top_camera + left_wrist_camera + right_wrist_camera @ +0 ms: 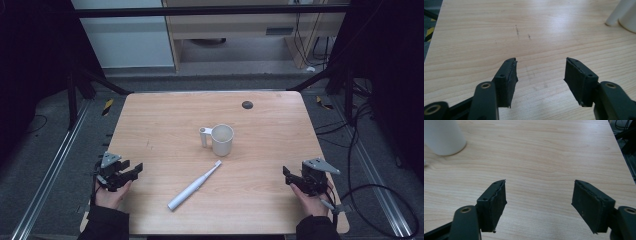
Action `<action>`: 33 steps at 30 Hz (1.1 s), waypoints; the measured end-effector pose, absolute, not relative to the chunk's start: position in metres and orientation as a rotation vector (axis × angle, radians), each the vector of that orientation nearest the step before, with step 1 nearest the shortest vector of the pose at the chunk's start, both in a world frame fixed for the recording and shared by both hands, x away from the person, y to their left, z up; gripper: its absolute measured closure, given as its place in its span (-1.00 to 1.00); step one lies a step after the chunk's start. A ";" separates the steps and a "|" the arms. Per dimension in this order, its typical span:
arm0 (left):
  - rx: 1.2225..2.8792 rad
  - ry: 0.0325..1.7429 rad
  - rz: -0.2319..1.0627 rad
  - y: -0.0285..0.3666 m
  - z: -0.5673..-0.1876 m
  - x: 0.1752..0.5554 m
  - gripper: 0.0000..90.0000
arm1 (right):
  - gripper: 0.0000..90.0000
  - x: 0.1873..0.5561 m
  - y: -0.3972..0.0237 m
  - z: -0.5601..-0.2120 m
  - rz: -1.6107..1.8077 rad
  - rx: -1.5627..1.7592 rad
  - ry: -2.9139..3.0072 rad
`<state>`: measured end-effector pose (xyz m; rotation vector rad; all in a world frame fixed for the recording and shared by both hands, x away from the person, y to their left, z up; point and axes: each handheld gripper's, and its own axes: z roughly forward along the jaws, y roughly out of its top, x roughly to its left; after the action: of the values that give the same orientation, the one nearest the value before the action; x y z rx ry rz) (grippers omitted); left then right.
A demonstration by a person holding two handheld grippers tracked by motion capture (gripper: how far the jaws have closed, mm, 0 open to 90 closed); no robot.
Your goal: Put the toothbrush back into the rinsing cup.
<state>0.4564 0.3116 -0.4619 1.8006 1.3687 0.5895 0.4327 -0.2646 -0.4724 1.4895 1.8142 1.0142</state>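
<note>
A white cup (pixel 222 139) with a tube-shaped handle stands upright near the middle of the wooden table (pixel 165 117). A white electric toothbrush (pixel 194 185) lies flat in front of it, head toward the cup. My left gripper (pixel 132 171) rests at the table's left front edge, open and empty (pixel 540 68). At the right front edge my right gripper (pixel 287 174) is also open, with nothing between its jaws (pixel 540 191). The cup's base shows at the top right of the left gripper view (pixel 627 17) and the top left of the right gripper view (pixel 442 136).
A dark round grommet (pixel 247 104) sits in the table near its far edge. Black frame bars and cables (pixel 357 145) surround the table on the floor. A wooden cabinet (pixel 235 27) stands beyond the table.
</note>
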 end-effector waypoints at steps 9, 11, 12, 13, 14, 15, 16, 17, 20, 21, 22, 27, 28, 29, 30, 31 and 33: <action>1.825 1.337 0.552 0.305 -0.454 0.450 0.16 | -0.27 0.425 -0.259 -0.466 1.026 1.439 1.824; 1.843 1.321 0.541 0.302 -0.453 0.449 0.21 | -0.25 0.424 -0.258 -0.465 1.036 1.439 1.829; 1.847 1.313 0.536 0.299 -0.453 0.448 0.22 | -0.23 0.424 -0.258 -0.465 1.036 1.431 1.830; 1.855 1.303 0.532 0.297 -0.452 0.447 0.23 | -0.23 0.423 -0.258 -0.465 1.037 1.429 1.833; 1.860 1.296 0.523 0.296 -0.452 0.447 0.26 | -0.22 0.423 -0.258 -0.465 1.036 1.423 1.834; 1.869 1.289 0.515 0.294 -0.452 0.446 0.28 | -0.21 0.423 -0.257 -0.465 1.041 1.422 1.838; 1.874 1.281 0.510 0.291 -0.452 0.445 0.31 | -0.21 0.423 -0.257 -0.465 1.039 1.417 1.843; 1.881 1.275 0.507 0.289 -0.451 0.444 0.35 | -0.20 0.423 -0.257 -0.465 1.036 1.412 1.844; 1.904 1.250 0.494 0.282 -0.449 0.442 0.42 | -0.14 0.424 -0.256 -0.464 1.053 1.401 1.858; 1.904 1.250 0.494 0.282 -0.449 0.442 0.44 | -0.13 0.424 -0.256 -0.464 1.062 1.396 1.861; 1.923 1.230 0.486 0.277 -0.448 0.440 0.46 | -0.13 0.423 -0.256 -0.463 1.062 1.397 1.863; 1.981 1.190 0.458 0.264 -0.450 0.437 0.52 | -0.04 0.423 -0.255 -0.463 1.061 1.368 1.886; 1.992 1.185 0.454 0.262 -0.451 0.436 0.53 | -0.03 0.423 -0.255 -0.463 1.059 1.372 1.897; 2.006 1.179 0.446 0.260 -0.452 0.436 0.54 | -0.02 0.423 -0.254 -0.463 1.061 1.370 1.899; 2.017 1.171 0.439 0.257 -0.453 0.435 0.57 | -0.01 0.422 -0.254 -0.463 1.059 1.368 1.895; 2.032 1.165 0.432 0.255 -0.454 0.435 0.59 | -0.01 0.422 -0.254 -0.463 1.062 1.361 1.898; 2.046 1.159 0.425 0.253 -0.455 0.434 0.63 | -0.02 0.421 -0.253 -0.462 1.063 1.360 1.895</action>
<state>0.4343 0.2530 -0.4555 2.0464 1.1589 0.4254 0.4210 -0.2533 -0.4623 1.3599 1.8952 1.0630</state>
